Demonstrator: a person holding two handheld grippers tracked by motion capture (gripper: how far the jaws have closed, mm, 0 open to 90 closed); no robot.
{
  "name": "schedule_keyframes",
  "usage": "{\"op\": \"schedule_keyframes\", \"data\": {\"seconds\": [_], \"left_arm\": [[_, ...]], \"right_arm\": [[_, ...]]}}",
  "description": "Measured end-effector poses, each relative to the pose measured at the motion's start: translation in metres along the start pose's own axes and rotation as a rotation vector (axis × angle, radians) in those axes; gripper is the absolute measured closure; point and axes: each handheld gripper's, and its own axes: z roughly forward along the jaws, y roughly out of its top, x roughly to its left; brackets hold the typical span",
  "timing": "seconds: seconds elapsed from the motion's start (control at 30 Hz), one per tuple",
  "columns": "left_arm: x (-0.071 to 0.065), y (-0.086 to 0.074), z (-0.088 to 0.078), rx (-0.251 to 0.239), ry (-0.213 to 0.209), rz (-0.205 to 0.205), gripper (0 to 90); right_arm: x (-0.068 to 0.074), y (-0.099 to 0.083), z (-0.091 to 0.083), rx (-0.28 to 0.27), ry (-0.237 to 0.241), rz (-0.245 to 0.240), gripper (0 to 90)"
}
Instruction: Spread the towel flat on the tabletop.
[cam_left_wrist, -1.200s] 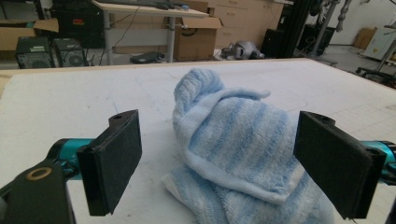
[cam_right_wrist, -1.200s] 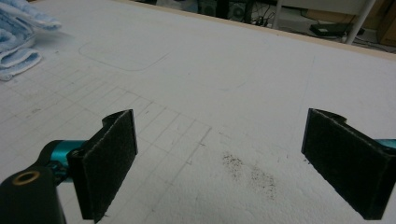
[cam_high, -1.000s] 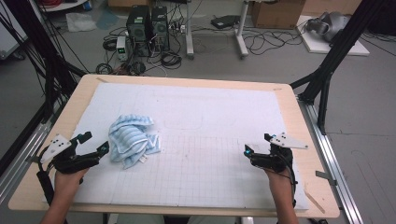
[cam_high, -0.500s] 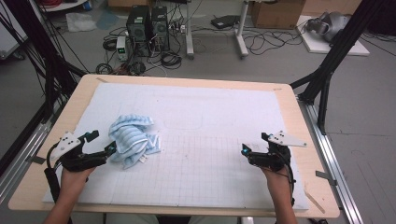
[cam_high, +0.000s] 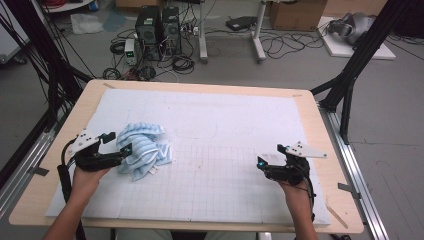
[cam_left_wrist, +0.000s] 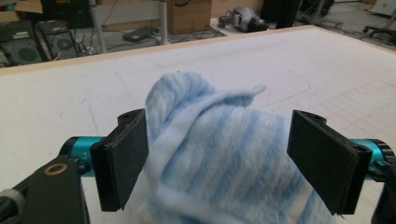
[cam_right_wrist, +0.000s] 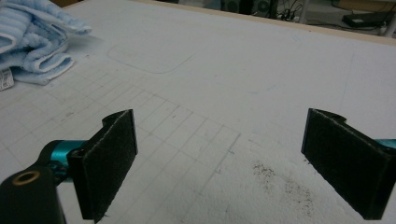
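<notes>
One crumpled blue-and-white striped towel (cam_high: 144, 150) lies at the left of the white gridded mat (cam_high: 210, 150) on the wooden bench (cam_high: 320, 125). The left claw (cam_left_wrist: 229, 154) straddles it, jaws spread; the right claw (cam_right_wrist: 224, 163) gapes over bare mat, well apart.

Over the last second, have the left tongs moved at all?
Yes. In the high view the left tongs have slid rightward from the table's left edge, reaching the crumpled blue-and-white striped towel, open around it.
</notes>
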Motion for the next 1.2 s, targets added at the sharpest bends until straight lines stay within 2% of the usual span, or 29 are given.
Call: {"op": "schedule_keyframes", "data": {"seconds": [0.07, 0.2, 0.3, 0.4, 0.53, 0.63, 0.73, 0.77, 0.83, 0.87, 0.93, 0.97, 1.0, 1.07, 1.17, 1.2], "left_arm": [[0.0, 0.008, 0.007, 0.003, -0.002, 0.011, 25.1], [-0.002, 0.023, 0.024, 0.022, -0.035, 0.039, 25.7], [-0.006, 0.028, 0.035, 0.057, -0.055, 0.073, 27.4], [-0.009, 0.028, 0.046, 0.114, -0.071, 0.111, 33.3], [-0.008, 0.025, 0.061, 0.214, -0.049, 0.148, 33.4], [-0.005, 0.02, 0.07, 0.274, -0.023, 0.139, 34.3], [-0.002, 0.018, 0.074, 0.299, -0.014, 0.134, 37.1], [-0.001, 0.017, 0.075, 0.311, -0.018, 0.134, 39.6], [0.001, 0.014, 0.079, 0.33, -0.038, 0.121, 50.6], [0.002, 0.013, 0.08, 0.335, -0.053, 0.106, 58.1], [0.003, 0.013, 0.081, 0.331, -0.072, 0.099, 74.2], [0.002, 0.014, 0.081, 0.327, -0.089, 0.087, 77.1], [0.001, 0.015, 0.081, 0.317, -0.113, 0.073, 78.6], [-0.004, 0.018, 0.081, 0.293, -0.151, 0.076, 80.1], [-0.012, 0.022, 0.082, 0.259, -0.206, 0.058, 80.6], [-0.015, 0.023, 0.083, 0.251, -0.226, 0.042, 80.7]], "right_arm": [[0.0, -0.001, 0.0, 0.011, 0.007, 0.004, 9.5], [-0.001, -0.004, 0.0, 0.014, 0.01, 0.0, 9.5], [-0.001, -0.006, -0.001, 0.025, 0.005, -0.001, 9.5], [0.001, -0.005, -0.002, 0.018, 0.0, -0.003, 9.5], [0.003, -0.003, -0.001, 0.016, 0.005, -0.007, 9.5], [0.005, -0.003, 0.001, 0.024, 0.009, -0.016, 9.5], [0.006, -0.003, 0.002, 0.029, 0.012, -0.016, 9.5], [0.006, -0.003, 0.002, 0.03, 0.012, -0.014, 9.5], [0.005, -0.003, 0.002, 0.026, 0.011, -0.02, 9.6], [0.005, -0.003, 0.002, 0.032, 0.012, -0.015, 9.5], [0.005, -0.003, 0.003, 0.034, 0.012, -0.015, 9.5], [0.005, -0.003, 0.003, 0.034, 0.012, -0.019, 9.5], [0.005, -0.004, 0.003, 0.034, 0.012, -0.018, 9.5], [0.005, -0.004, 0.003, 0.035, 0.011, -0.009, 9.5], [0.003, -0.004, 0.003, 0.037, 0.01, -0.004, 9.5], [0.003, -0.004, 0.003, 0.035, 0.007, -0.004, 9.5]]}}
